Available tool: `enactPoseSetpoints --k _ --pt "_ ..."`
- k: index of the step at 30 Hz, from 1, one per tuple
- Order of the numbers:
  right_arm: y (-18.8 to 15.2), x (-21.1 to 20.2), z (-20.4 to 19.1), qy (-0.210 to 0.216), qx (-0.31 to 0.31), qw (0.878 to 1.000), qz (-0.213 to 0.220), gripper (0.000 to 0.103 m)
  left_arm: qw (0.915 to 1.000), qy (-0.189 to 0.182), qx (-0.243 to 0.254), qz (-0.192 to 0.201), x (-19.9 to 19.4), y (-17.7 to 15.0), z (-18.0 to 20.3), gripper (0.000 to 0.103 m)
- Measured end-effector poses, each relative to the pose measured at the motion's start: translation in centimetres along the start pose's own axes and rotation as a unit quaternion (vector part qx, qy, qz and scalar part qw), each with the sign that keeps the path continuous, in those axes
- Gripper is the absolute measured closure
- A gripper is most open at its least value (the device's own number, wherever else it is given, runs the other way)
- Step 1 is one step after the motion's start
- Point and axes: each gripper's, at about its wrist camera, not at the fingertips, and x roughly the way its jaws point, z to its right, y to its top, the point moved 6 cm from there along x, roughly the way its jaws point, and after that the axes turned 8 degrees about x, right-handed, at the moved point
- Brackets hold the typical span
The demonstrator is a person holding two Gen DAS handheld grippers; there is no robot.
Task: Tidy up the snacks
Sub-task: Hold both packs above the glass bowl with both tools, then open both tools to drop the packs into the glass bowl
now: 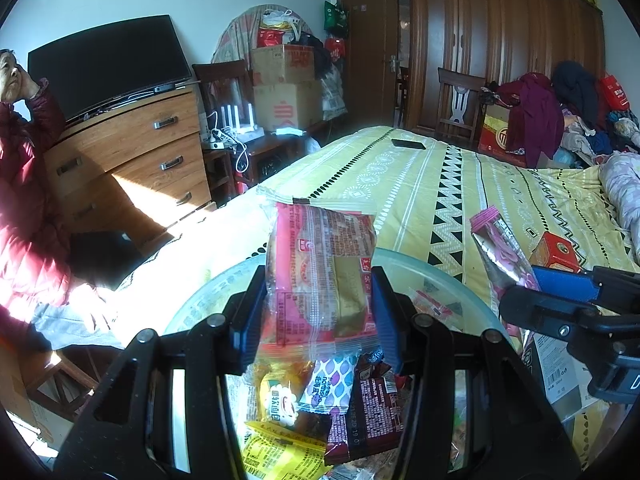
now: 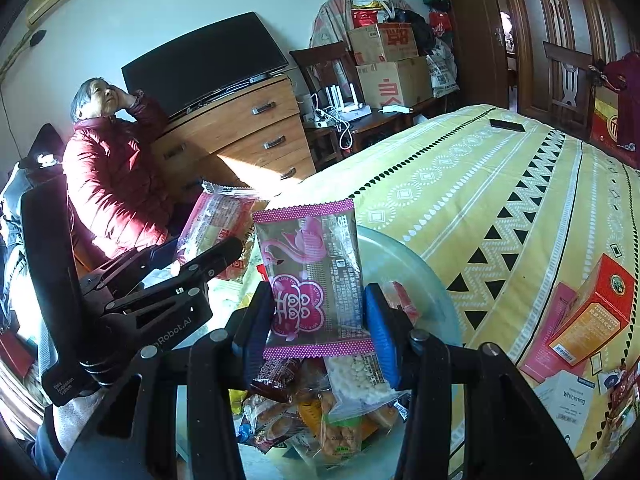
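In the left wrist view my left gripper (image 1: 318, 292) is shut on a red and pink see-through snack packet (image 1: 324, 248), held upright above a clear glass bowl (image 1: 424, 272). Several wrapped snacks (image 1: 320, 400) lie heaped in the bowl under the fingers. My right gripper (image 2: 318, 308) is shut on a pink flamingo packet (image 2: 308, 256), also upright over the bowl (image 2: 400, 256) and its snack pile (image 2: 320, 412). Each gripper shows in the other's view: the right one (image 1: 524, 286) with its pink packet (image 1: 496, 244) at the right, the left one (image 2: 200, 248) with the red packet (image 2: 216, 220) at the left.
The bowl rests on a bed with a yellow patterned sheet (image 1: 440, 184). An orange-red box (image 2: 596, 308) and other cartons (image 2: 572, 396) lie to the right, a black phone (image 1: 408, 144) at the far end. A person in a red jacket (image 2: 112, 176) sits left, beside a wooden dresser (image 1: 132, 152).
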Motion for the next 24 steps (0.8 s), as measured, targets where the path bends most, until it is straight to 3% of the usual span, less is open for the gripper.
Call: enactPoseSetpoints --k 24 --pt "-0.09 0.66 -0.43 0.002 0.002 1.0 -0.005 0.053 1.0 -0.004 -0.004 -0.008 0.19 0.15 0.35 0.053"
